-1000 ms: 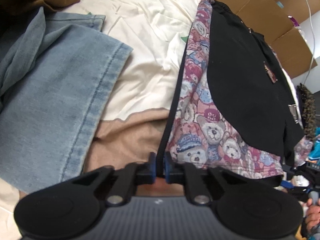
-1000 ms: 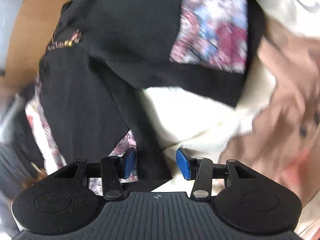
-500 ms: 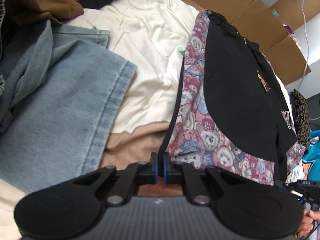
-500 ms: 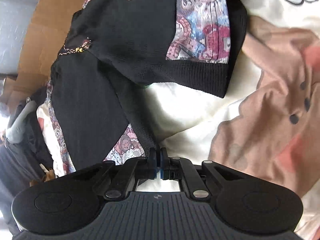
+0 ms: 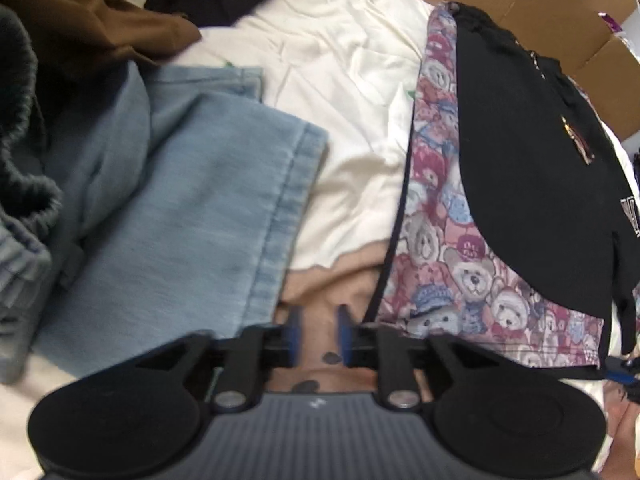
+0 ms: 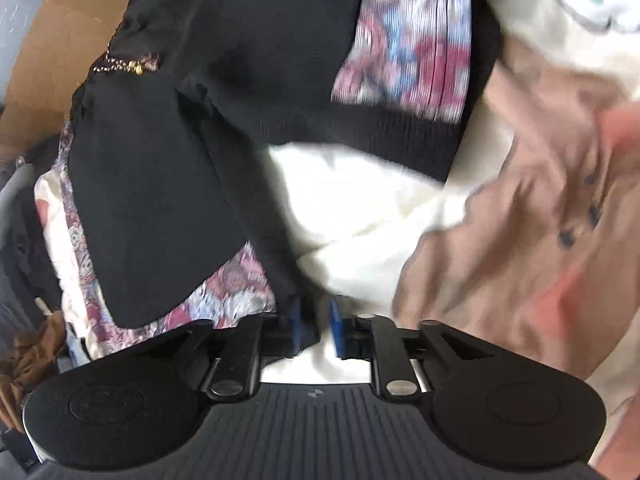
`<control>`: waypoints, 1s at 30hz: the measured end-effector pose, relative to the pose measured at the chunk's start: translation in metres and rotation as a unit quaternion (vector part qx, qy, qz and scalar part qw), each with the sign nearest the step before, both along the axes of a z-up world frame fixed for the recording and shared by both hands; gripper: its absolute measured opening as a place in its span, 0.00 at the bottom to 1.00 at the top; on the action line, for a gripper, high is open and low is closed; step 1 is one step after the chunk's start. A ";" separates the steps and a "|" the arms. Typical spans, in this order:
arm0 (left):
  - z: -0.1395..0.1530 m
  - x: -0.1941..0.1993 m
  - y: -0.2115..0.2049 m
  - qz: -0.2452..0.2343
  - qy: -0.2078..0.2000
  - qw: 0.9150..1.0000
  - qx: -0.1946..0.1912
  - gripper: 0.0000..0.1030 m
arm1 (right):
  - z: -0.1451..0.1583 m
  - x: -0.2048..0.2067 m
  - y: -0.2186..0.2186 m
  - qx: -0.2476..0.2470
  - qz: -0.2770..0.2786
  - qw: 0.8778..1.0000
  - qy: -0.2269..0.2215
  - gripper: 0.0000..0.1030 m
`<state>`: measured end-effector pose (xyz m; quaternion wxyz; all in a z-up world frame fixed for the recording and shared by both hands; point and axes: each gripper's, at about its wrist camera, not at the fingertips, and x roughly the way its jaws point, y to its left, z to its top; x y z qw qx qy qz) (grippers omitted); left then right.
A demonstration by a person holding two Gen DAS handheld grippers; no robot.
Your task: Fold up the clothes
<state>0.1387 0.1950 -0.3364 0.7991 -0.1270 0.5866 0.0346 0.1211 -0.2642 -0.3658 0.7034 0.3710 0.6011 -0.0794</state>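
A: Item one, left claw (image 5: 319, 334), bottom centre of the left wrist view?
B: Jaws opening, blue pads apart, nothing gripped; only the tan garment (image 5: 320, 284) shows in the gap. The teddy-bear print garment (image 5: 452, 264) lies just right of it, its dark edge beside the right pad.

A: Item two, that garment's position?
B: Right half of the frame, running from top to bottom, a black panel (image 5: 532, 184) folded over it. It lies on a cream garment (image 5: 344, 92).

A: Item three, neighbours?
B: Light blue jeans (image 5: 180, 220) at left centre, a brown garment (image 5: 92, 24) at upper left, cardboard (image 5: 520, 4) at upper right.

A: Item four, right claw (image 6: 316, 326)?
B: Lower centre of the right wrist view, jaws opening. The garment's black edge (image 6: 280, 272) runs down beside the left pad; blur hides whether it touches. Cream cloth (image 6: 352, 220) lies beyond, tan cloth (image 6: 520, 220) to the right.
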 end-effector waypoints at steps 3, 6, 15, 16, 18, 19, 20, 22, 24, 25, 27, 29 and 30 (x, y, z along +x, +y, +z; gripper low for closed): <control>0.012 0.001 -0.001 -0.003 -0.017 1.000 0.002 0.38 | 0.013 0.006 -0.011 -0.022 0.000 1.000 -0.003 0.26; 0.026 0.004 -0.006 -0.007 -0.032 0.999 0.014 0.45 | 0.025 0.018 -0.017 -0.043 0.019 0.999 -0.009 0.27; 0.091 0.013 -0.022 -0.054 -0.081 0.995 0.035 0.58 | 0.091 0.077 -0.050 -0.129 0.070 0.988 -0.048 0.29; 0.097 0.015 -0.026 -0.056 -0.085 0.994 0.035 0.58 | 0.101 0.086 -0.057 -0.134 0.070 0.987 -0.054 0.29; 0.108 0.021 -0.032 -0.056 -0.090 0.994 0.028 0.59 | 0.112 0.105 -0.070 -0.135 0.075 0.987 -0.049 0.29; 0.113 0.024 -0.035 -0.056 -0.092 0.994 0.024 0.60 | 0.116 0.114 -0.075 -0.133 0.075 0.987 -0.041 0.29; 0.118 0.027 -0.040 -0.059 -0.094 0.994 0.023 0.60 | 0.120 0.124 -0.080 -0.134 0.075 0.988 -0.036 0.29; 0.130 0.032 -0.050 -0.069 -0.103 0.992 0.025 0.64 | 0.135 0.141 -0.082 -0.159 0.075 0.983 -0.047 0.30; 0.142 0.035 -0.061 -0.076 -0.114 0.990 0.026 0.66 | 0.153 0.155 -0.085 -0.183 0.089 0.977 -0.065 0.30; 0.147 0.037 -0.065 -0.078 -0.119 0.990 0.024 0.67 | 0.160 0.161 -0.087 -0.186 0.099 0.975 -0.067 0.30; 0.157 0.041 -0.074 -0.079 -0.129 0.988 0.014 0.68 | 0.176 0.170 -0.092 -0.192 0.110 0.973 -0.072 0.30; 0.166 0.044 -0.083 -0.080 -0.138 0.987 0.003 0.69 | 0.193 0.178 -0.096 -0.197 0.120 0.970 -0.077 0.30; 0.170 0.046 -0.088 -0.080 -0.142 0.987 -0.003 0.70 | 0.202 0.181 -0.096 -0.200 0.129 0.968 -0.084 0.30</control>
